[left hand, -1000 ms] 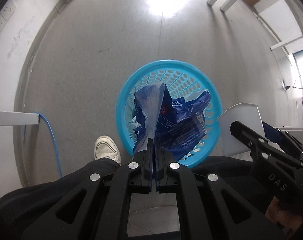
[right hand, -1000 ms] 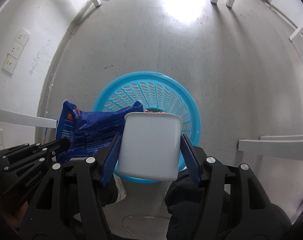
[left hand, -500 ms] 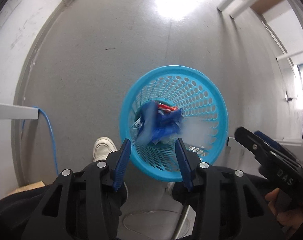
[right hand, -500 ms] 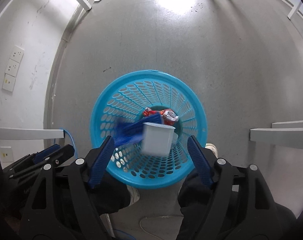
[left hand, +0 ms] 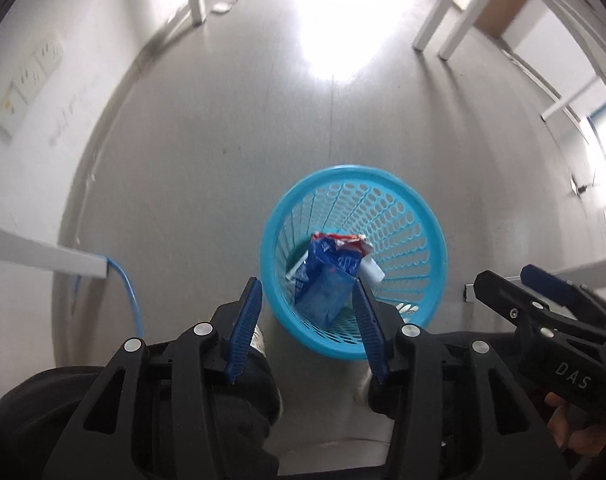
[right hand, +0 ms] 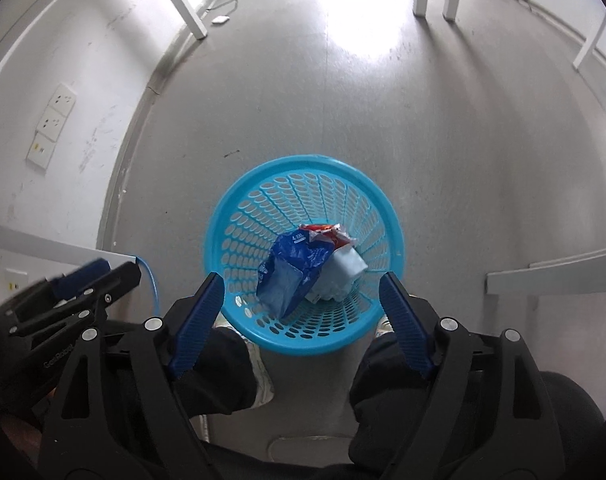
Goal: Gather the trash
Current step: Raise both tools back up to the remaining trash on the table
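The blue wrapper lies crumpled at the bottom of the blue basket, with a white cup touching it on the right and a red wrapper just behind. All three sit well inside the rim, so as far as these views show, the trash is collected. The basket stands on the grey floor, straight below and slightly ahead of both your tools. Your right gripper hangs over the near rim, its jaws spreading wider with nothing between them. Your left gripper points down beside it, parted about halfway and empty. Neither is closer; I judge your next move is away, to look for more trash.
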### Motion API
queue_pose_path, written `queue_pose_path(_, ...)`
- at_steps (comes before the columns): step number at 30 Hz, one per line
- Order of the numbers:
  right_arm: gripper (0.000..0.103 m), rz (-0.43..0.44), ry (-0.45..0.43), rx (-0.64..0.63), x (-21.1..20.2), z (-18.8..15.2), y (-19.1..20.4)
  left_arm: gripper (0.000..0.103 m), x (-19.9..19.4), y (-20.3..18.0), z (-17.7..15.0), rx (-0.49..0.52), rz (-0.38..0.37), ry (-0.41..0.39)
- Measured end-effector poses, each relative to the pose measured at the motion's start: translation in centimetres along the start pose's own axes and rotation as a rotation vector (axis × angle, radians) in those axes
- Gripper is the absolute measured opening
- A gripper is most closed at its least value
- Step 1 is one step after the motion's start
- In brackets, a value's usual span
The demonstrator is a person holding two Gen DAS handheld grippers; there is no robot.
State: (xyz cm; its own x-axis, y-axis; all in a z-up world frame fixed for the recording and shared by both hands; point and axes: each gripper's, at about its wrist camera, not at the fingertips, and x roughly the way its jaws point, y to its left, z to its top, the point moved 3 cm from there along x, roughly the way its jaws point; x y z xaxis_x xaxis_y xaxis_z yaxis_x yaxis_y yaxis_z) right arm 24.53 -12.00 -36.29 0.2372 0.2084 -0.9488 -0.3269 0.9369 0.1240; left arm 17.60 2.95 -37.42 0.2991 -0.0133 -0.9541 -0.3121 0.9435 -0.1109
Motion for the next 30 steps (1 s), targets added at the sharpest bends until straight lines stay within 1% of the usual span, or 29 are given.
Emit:
queue_pose_path(3,0.079,-0.007,-0.058,-0.056,-2.4,-0.7,0.8,0.047,-1.6,0.0,-0.6,0.011,0.001,-0.030)
queue_pose_path(6,0.081,0.004,-0.090,-0.084,-4.7,-1.9,1.0,0.048,-3.3,0.2,-1.4,-0.002,0.004,-0.052)
queue_pose_path(7,0.082,0.012,-0.099,-0.090,-5.4,-2.3,1.1,0.048,-4.0,0.2,-1.8,-0.004,0.015,-0.064)
queue_pose_path(8,0.082,0.018,-0.109,-0.096,-6.2,-2.8,1.1,0.049,-4.7,0.0,-2.1,0.008,0.044,-0.081)
queue_pose_path(9,0.082,0.024,-0.125,-0.103,-7.2,-3.5,1.2,0.049,-5.7,-0.3,-2.6,0.035,0.084,-0.115)
queue_pose_path(10,0.083,0.028,-0.147,-0.109,-8.4,-4.1,1.1,0.050,-6.5,-0.7,-3.0,0.057,0.101,-0.142)
queue_pose_path(11,0.086,0.033,-0.167,-0.110,-9.5,-4.6,1.1,0.053,-7.5,-1.1,-3.4,0.074,0.108,-0.167)
queue_pose_path(13,0.089,0.040,-0.197,-0.117,-11.6,-5.6,1.2,0.054,-9.3,-1.5,-4.0,0.075,0.088,-0.199)
queue_pose_path(16,0.089,0.044,-0.214,-0.146,-13.8,-6.9,1.5,0.054,-12.0,-1.6,-4.8,0.080,0.057,-0.242)
queue_pose_path(19,0.089,0.078,-0.250,-0.152,-16.1,-7.5,1.6,0.056,-14.7,-1.8,-5.8,0.100,0.031,-0.297)
queue_pose_path(21,0.089,0.071,-0.275,-0.181,-17.7,-8.0,1.8,0.060,-16.3,-2.0,-6.4,0.115,0.030,-0.334)
queue_pose_path(23,0.089,0.073,-0.304,-0.191,-19.3,-8.4,1.5,0.061,-18.2,-1.8,-7.1,0.131,0.040,-0.381)
queue_pose_path(25,0.089,0.081,-0.327,-0.189,-20.7,-8.7,1.0,0.061,-19.9,-1.7,-7.4,0.131,0.030,-0.414)
queue_pose_path(28,0.089,0.069,-0.400,-0.184,-23.5,-8.9,0.2,0.062,-22.9,-1.3,-7.5,0.122,0.000,-0.487)
queue_pose_path(30,0.089,0.082,-0.456,-0.167,-25.6,-8.8,-0.1,0.063,-24.9,-1.5,-7.5,0.134,-0.030,-0.536)
